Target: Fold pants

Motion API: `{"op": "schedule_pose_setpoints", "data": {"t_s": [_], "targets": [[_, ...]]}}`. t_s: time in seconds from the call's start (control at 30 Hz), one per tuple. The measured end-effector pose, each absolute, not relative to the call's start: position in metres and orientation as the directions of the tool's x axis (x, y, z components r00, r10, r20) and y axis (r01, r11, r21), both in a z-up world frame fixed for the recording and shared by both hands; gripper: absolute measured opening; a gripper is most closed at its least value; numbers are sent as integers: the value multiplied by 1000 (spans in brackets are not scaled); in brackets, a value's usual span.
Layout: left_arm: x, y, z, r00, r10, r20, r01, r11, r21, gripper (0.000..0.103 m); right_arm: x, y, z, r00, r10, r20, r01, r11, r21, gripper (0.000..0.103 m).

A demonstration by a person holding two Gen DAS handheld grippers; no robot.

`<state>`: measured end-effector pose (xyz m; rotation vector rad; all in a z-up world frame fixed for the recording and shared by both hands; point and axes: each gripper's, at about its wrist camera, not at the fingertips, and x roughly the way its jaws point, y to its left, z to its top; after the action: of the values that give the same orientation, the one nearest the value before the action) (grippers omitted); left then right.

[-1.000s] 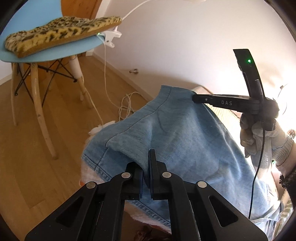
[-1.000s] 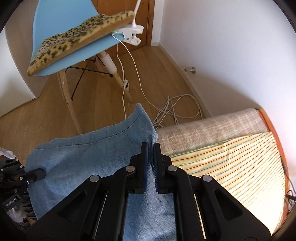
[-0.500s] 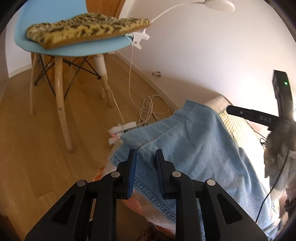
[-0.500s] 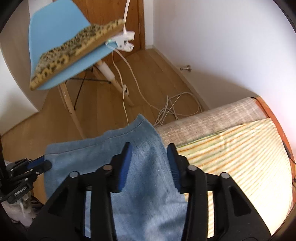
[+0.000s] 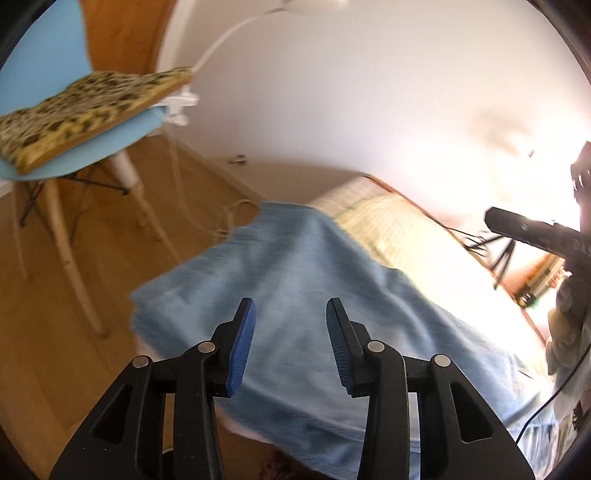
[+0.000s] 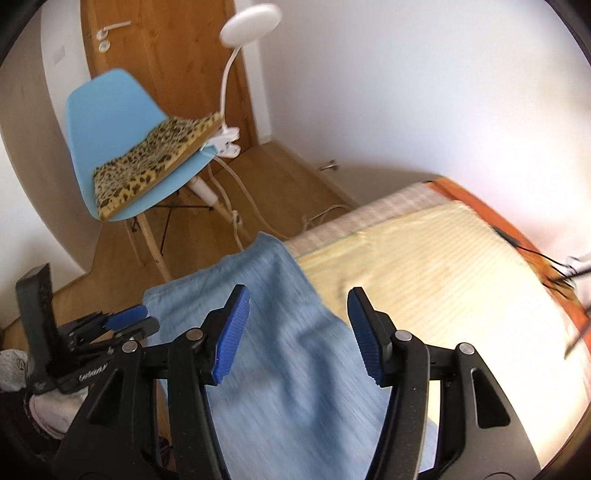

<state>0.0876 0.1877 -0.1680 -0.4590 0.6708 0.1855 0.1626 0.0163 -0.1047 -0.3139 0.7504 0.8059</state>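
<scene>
Light blue denim pants (image 5: pixel 306 295) lie folded flat on the corner of a bed with a yellow striped sheet (image 6: pixel 436 280); they also show in the right wrist view (image 6: pixel 280 332). My left gripper (image 5: pixel 290 325) is open and empty, held above the near edge of the pants. My right gripper (image 6: pixel 299 317) is open and empty, above the pants' right edge. The left gripper shows at the lower left of the right wrist view (image 6: pixel 125 321). The right gripper's body shows at the right of the left wrist view (image 5: pixel 532 232).
A blue chair (image 6: pixel 110 122) with a leopard-print cushion (image 6: pixel 155 158) stands on the wooden floor beyond the bed corner. A white clip lamp (image 6: pixel 251 18) is clamped to it, with cables (image 6: pixel 236 218) trailing on the floor. A white wall runs behind the bed.
Both grippers were shut on the far edge of the pants, then opened and let go. Both have drawn back and opened wider, and the pants now lie flat on the bed.
</scene>
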Motion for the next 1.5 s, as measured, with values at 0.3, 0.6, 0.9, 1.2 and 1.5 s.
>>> {"op": "schedule_pose_setpoints", "data": {"t_s": [0.3, 0.6, 0.9, 1.2, 1.5], "targets": [[112, 106, -142, 766, -163, -622, -64, 943, -326, 48, 136, -113, -85, 582, 449, -678, -592, 806, 25, 63], [126, 5, -126, 671, -356, -650, 239, 934, -264, 54, 104, -252, -85, 677, 279, -681, -347, 937, 40, 64], [121, -82, -138, 495, -491, -717, 511, 832, -216, 55, 64, -375, -97, 713, 122, -690, -85, 993, 87, 73], [115, -147, -164, 383, -443, -811, 682, 728, -75, 55, 23, -501, -126, 680, -50, -732, 234, 960, 152, 83], [112, -177, -182, 348, -395, -850, 753, 658, 3, 55, 12, -596, -167, 625, -79, -777, 449, 850, 275, 83]]}}
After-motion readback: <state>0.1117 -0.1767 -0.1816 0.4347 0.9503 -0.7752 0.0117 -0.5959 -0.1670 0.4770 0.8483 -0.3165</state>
